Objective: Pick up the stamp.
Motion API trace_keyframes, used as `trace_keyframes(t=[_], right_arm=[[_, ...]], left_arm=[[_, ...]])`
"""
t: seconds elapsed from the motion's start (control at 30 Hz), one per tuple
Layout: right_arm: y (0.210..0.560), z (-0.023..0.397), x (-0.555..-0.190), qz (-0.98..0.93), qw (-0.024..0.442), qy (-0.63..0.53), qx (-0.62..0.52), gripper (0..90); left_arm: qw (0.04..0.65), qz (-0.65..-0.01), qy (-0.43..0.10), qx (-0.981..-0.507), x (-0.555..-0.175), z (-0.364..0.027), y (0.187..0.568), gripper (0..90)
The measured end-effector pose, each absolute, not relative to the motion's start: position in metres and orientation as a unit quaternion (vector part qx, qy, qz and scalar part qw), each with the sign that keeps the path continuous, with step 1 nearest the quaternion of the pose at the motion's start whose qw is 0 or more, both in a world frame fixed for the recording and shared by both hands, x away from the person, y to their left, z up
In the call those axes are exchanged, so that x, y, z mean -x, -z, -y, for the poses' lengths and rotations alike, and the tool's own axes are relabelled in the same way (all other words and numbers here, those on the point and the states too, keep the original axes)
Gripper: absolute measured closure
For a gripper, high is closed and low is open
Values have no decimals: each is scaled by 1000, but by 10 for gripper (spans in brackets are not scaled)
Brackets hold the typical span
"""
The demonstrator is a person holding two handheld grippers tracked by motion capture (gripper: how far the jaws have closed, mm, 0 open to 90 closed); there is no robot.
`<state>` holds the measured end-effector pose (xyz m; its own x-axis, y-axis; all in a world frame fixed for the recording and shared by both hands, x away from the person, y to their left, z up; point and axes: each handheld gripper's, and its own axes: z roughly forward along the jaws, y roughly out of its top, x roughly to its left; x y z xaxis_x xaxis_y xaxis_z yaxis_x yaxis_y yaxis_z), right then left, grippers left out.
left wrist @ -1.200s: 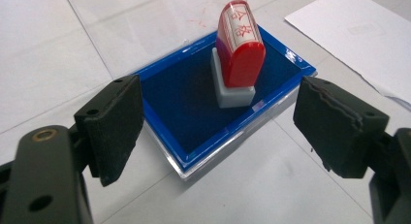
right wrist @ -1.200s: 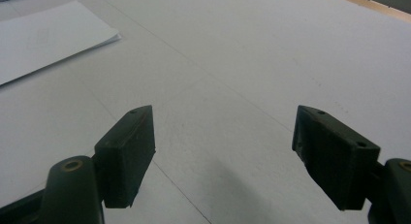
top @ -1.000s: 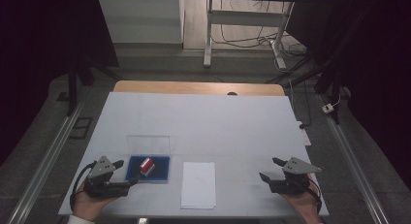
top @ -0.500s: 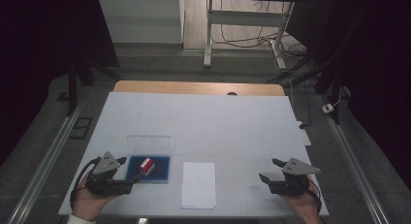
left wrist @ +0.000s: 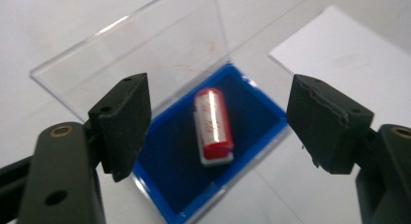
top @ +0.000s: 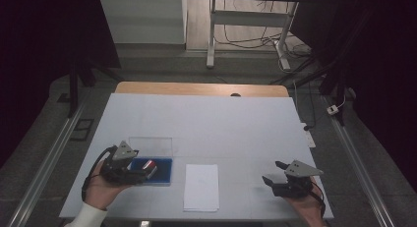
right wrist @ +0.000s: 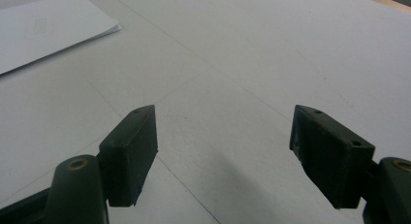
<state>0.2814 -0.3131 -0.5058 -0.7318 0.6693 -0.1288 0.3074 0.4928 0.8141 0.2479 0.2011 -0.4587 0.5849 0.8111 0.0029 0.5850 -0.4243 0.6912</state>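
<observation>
Left gripper (left wrist: 218,132) held over near-left part of white table (top: 206,124), jaws wide apart, nothing between them. Directly beyond and below jaws: blue tray (left wrist: 252,112) of small case, red-and-white cylinder (left wrist: 213,124) lying on its side inside, clear of both jaws. Behind tray: clear lid (left wrist: 145,54) standing open, tilted back. Further off, to right of left gripper: white sheet of paper (left wrist: 349,44), flat on table. Right gripper (right wrist: 223,151) low over bare table surface at near-right, jaws wide apart, empty. Same paper (right wrist: 43,30) ahead and to left of right gripper, well apart from it. Each gripper held in a hand at near edge.
</observation>
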Motion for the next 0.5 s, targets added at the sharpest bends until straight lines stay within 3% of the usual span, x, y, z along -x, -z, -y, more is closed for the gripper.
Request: trace_keyframes(t=[0.5], right_arm=[[508, 314, -281, -837, 221, -401, -298, 255]], left_arm=[[298, -430, -146, -839, -259, -195, 480, 367]])
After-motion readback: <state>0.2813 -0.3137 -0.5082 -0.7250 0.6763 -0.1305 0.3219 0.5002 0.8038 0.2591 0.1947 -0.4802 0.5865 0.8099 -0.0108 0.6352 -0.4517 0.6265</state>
